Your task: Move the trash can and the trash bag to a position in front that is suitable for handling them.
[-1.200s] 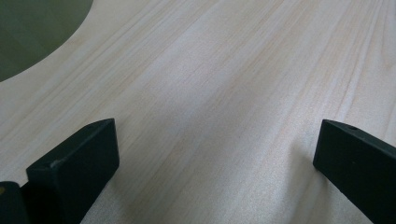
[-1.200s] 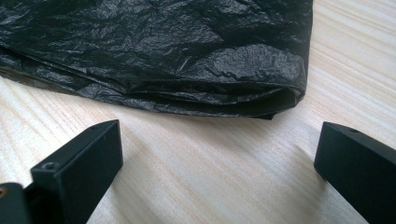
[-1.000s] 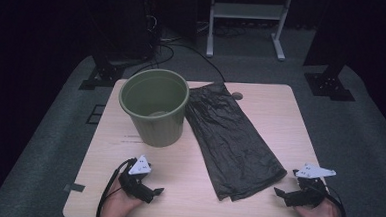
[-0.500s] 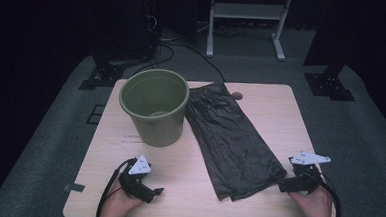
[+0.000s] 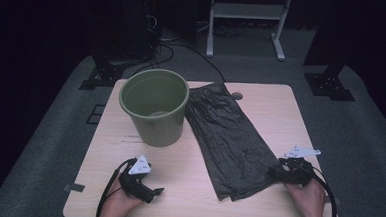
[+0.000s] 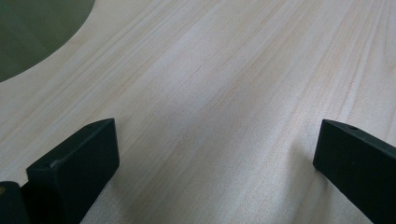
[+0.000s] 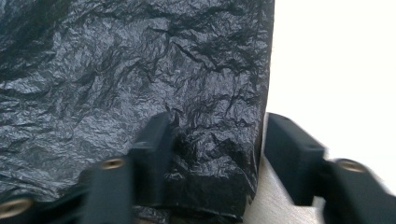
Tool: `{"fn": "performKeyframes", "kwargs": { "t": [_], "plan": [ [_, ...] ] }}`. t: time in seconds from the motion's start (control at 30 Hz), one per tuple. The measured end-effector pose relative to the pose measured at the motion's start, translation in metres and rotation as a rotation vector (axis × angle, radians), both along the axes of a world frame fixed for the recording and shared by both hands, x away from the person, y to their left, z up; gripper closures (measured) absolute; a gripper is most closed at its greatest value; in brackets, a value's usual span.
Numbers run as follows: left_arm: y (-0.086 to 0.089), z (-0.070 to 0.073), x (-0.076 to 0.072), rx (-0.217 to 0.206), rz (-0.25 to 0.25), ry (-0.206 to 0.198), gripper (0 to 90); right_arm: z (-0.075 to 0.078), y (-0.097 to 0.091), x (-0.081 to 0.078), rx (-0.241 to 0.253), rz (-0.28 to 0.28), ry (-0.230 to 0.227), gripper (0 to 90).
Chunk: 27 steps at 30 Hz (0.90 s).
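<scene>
Now, stage: early; the work looks like lining the bin with the bag, and only the first grab is under way.
Bag [image 5: 227,140]: black plastic, crinkled, lying flat on the desk [image 5: 261,99], running from beside the bin down toward the person's right hand. Not lifted, not opened.
Bin [image 5: 154,106]: green, upright, standing near the far left of the desk, touching or just beside the bag's far end; no liner in it.
Right gripper [image 5: 283,174]: at the bag's near right corner. In the right gripper view its jaws straddle the bag's edge [image 7: 212,154], one on the plastic, the other over bare desk just past the edge. They have just been closing, with the bag's edge between them, but a gap shows and the pads do not yet pinch the film, so the bag counts as not yet grasped.
Left gripper [image 5: 149,190]: resting low over bare wood near the front left, well apart from the bag. In the left gripper view its jaws stand wide and released, nothing between them, with the bin's wall [image 6: 32,32] in the corner.
Done: the right gripper is lined up on the corner.
Left, by judgement: finish the pinch, lift the bag, find and spread its mouth with both grippers, then fit it in the bin and over the rim.
</scene>
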<state>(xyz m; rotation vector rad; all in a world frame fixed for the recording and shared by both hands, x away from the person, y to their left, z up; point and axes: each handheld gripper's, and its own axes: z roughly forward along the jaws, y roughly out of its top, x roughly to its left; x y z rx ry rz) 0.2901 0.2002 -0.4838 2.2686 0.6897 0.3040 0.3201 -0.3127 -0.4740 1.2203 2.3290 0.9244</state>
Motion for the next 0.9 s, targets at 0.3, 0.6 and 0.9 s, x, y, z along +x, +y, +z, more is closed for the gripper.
{"fn": "performKeyframes", "kwargs": {
  "t": [0.3,0.6,0.9],
  "plan": [
    [0.0,0.0,0.0,0.0,0.0,0.0,0.0,0.001,-0.002,-0.001,0.021,0.019,0.02,79.2],
    [0.0,0.0,0.0,0.0,0.0,0.0,0.0,0.003,-0.002,-0.004,-0.009,0.027,0.026,89.1],
    [0.0,0.0,0.0,0.0,0.0,0.0,0.0,0.011,-0.017,-0.015,0.0,0.005,0.005,89.1]
  ]
}}
